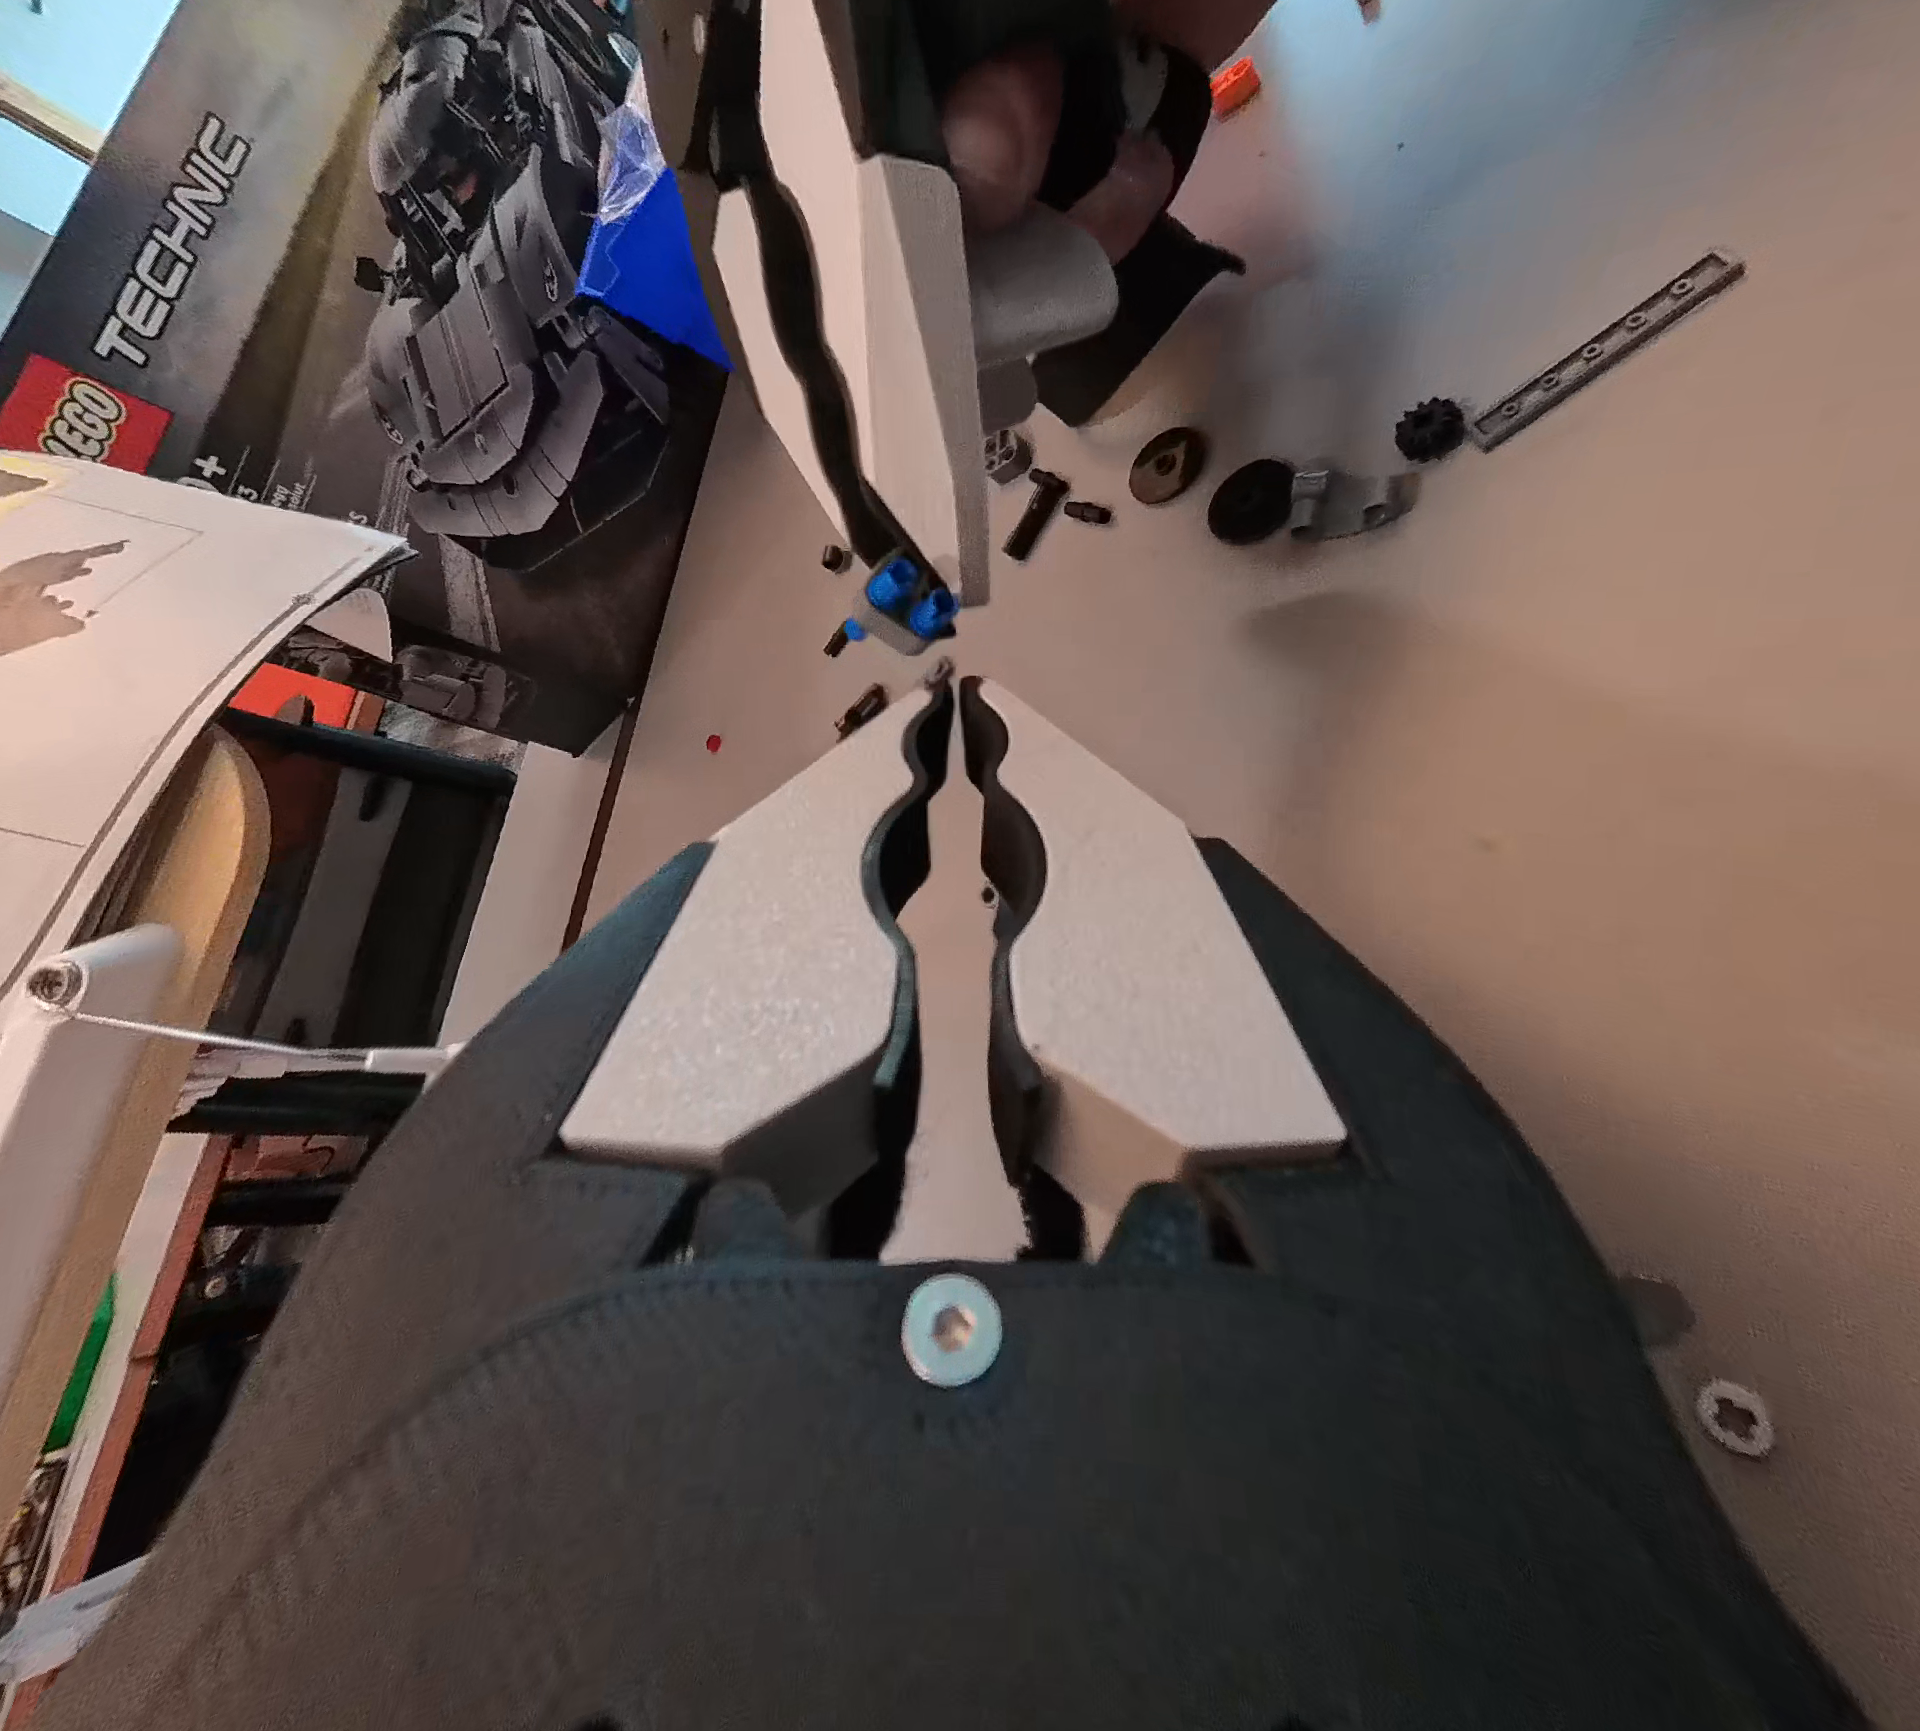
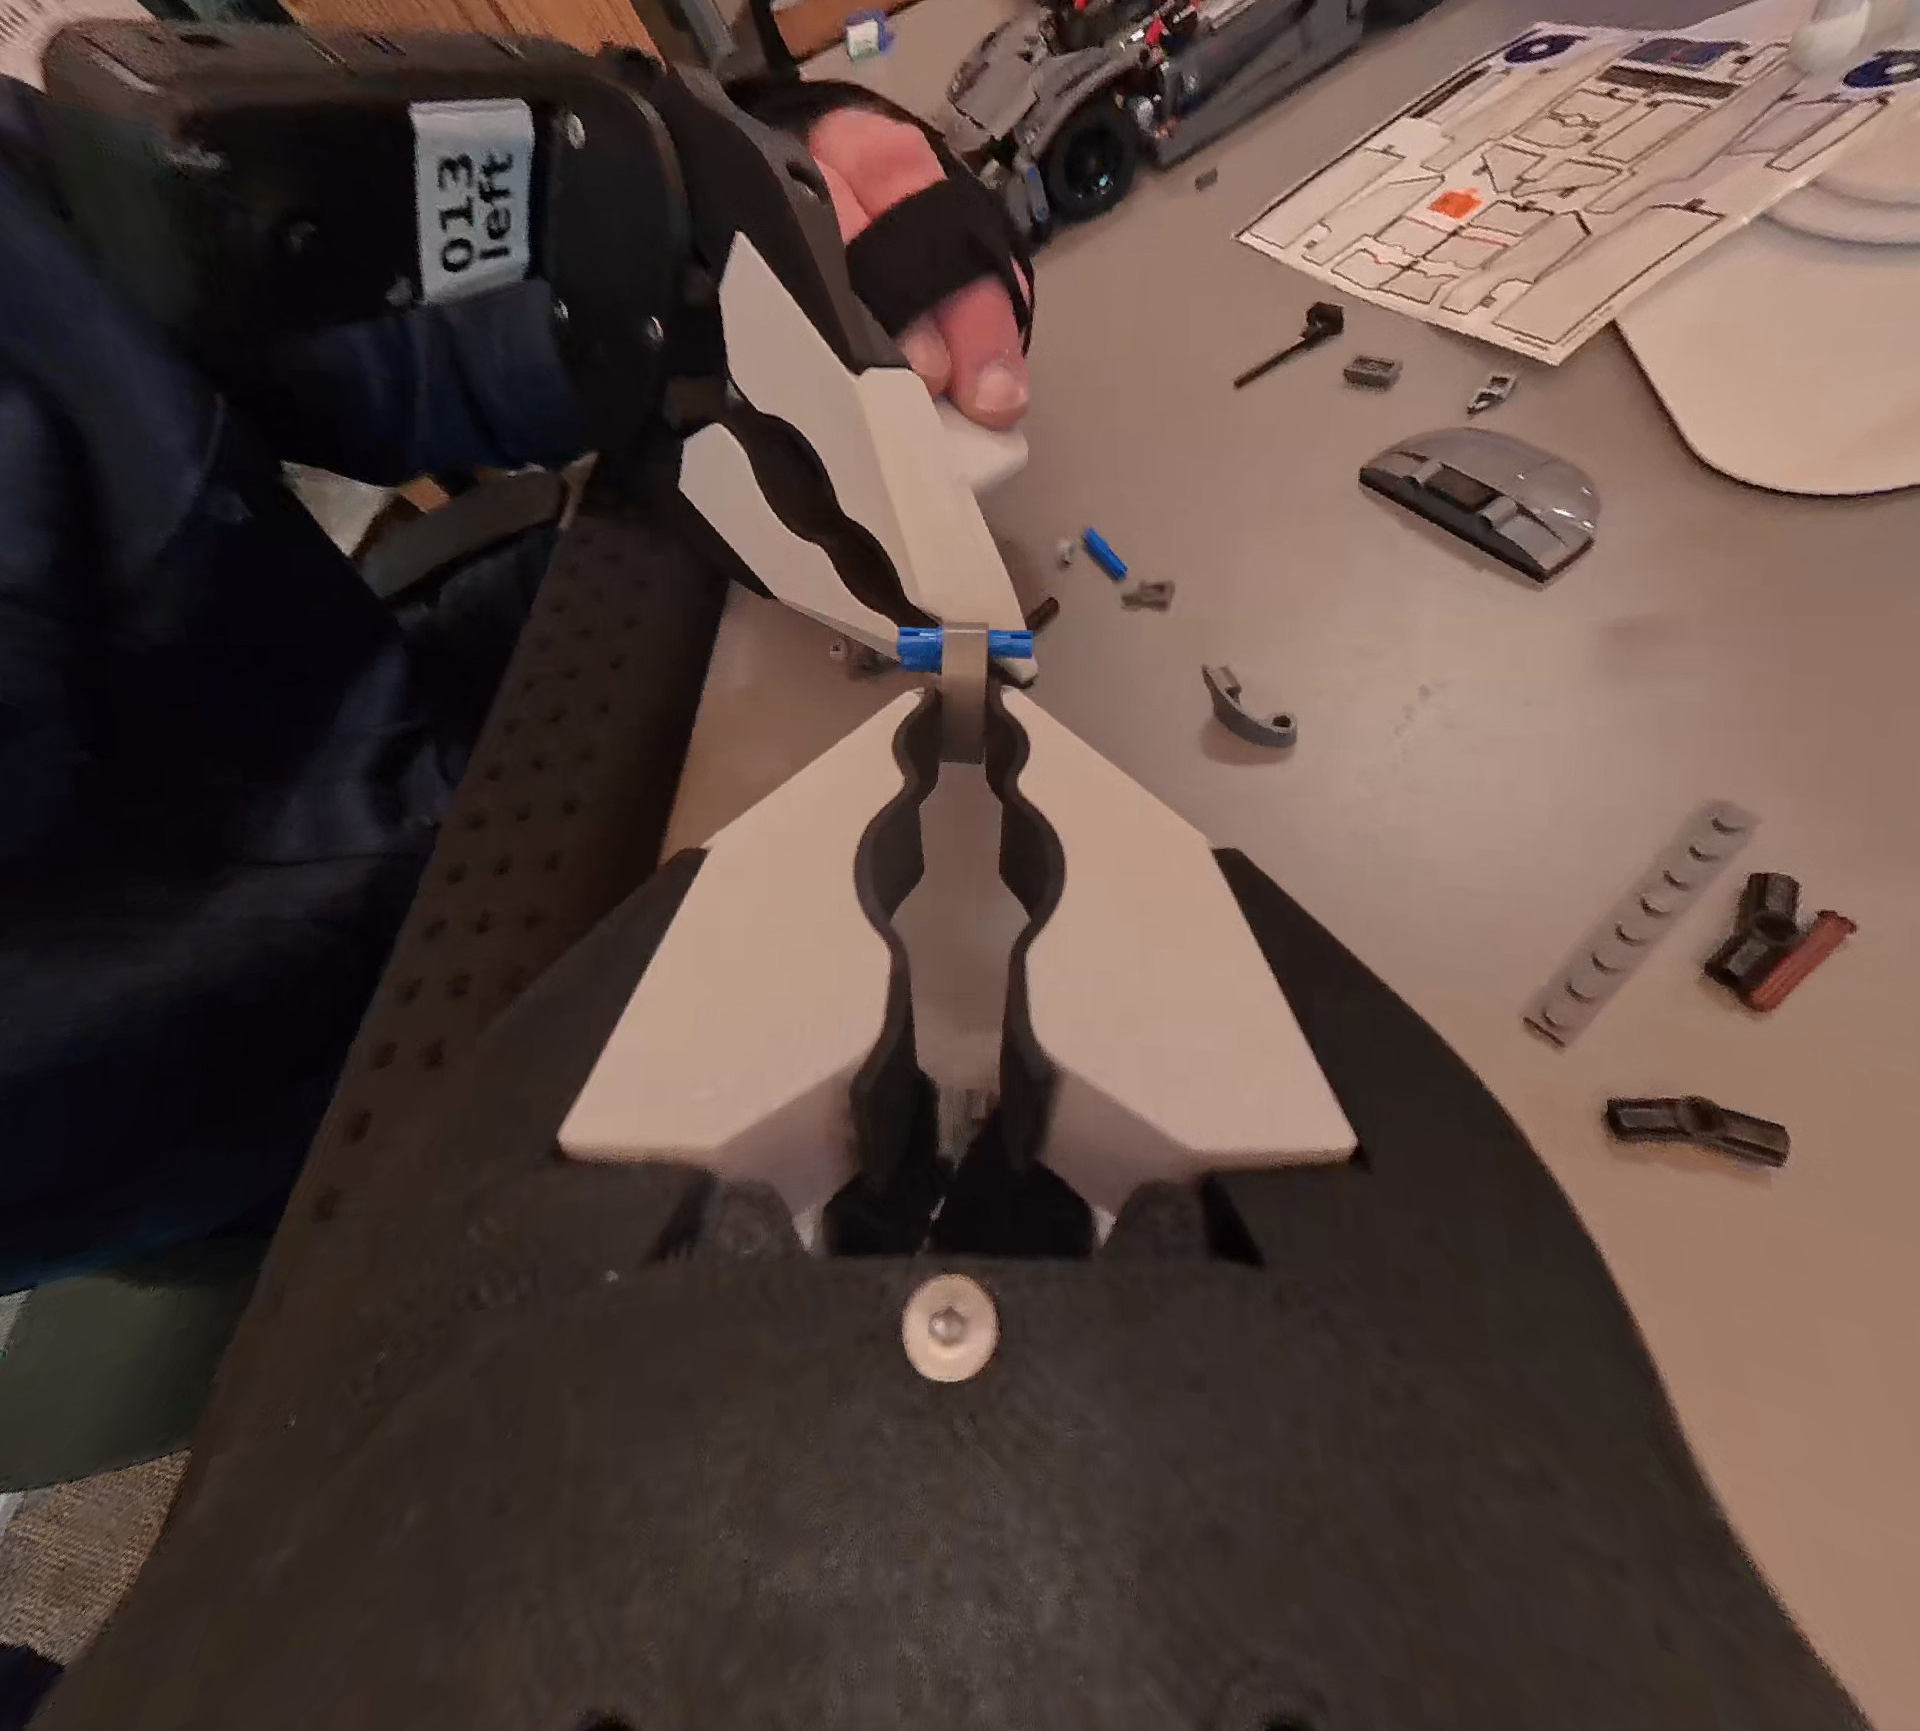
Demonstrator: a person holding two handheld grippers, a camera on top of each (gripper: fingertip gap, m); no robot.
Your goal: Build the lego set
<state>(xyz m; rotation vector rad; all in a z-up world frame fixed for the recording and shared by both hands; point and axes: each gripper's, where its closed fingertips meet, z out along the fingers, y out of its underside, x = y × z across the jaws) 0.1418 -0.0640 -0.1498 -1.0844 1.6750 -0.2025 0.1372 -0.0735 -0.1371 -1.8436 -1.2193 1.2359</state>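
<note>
In the right wrist view my right gripper [image 2: 964, 710] is shut on a short grey beam [image 2: 963, 705], held upright above the table. A blue pin [image 2: 920, 644] sticks out of both sides of the beam's top. My left gripper [image 2: 920, 627] comes in from the upper left with its tips next to that pin. In the left wrist view my left gripper [image 1: 948, 686] has its pads together, with nothing plainly between them. Just beyond its tips, the right gripper [image 1: 914, 580] holds the grey beam [image 1: 888, 627], which shows two blue pin ends [image 1: 894, 585].
On the table lie black discs [image 1: 1252, 502], a black gear [image 1: 1429, 429], a long grey plate [image 2: 1642, 923], black pins [image 1: 1029, 512], a loose blue pin [image 2: 1104, 552] and a grey curved piece [image 2: 1247, 715]. The set's box [image 1: 312, 279], a sticker sheet [image 2: 1558, 164] and a part-built car [image 2: 1247, 19] stand farther off. The grippers are tip to tip, or close to it.
</note>
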